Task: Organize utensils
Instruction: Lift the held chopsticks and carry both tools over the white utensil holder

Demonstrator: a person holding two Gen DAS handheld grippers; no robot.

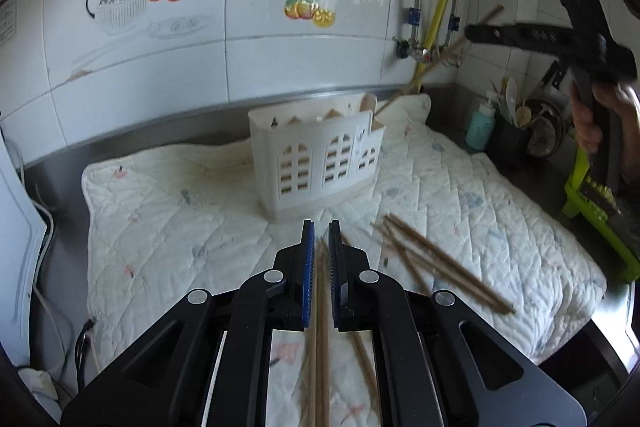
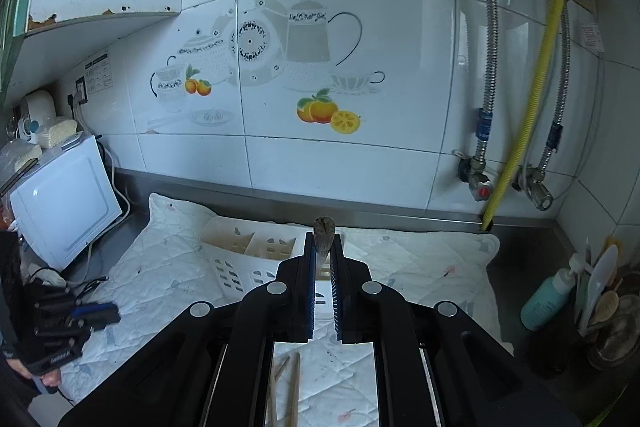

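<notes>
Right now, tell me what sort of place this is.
A home kitchen counter, most likely. The tiled wall bears a teapot-and-fruit decal, a gas hose and water pipes run down the corner, and a utensil caddy stands on a quilted mat with loose chopsticks.

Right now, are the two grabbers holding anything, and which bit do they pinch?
Yes. The left gripper pinches chopsticks near their tips; the rest hangs underneath. The right gripper pinches chopsticks just below their end, which sticks out past the fingers.
</notes>
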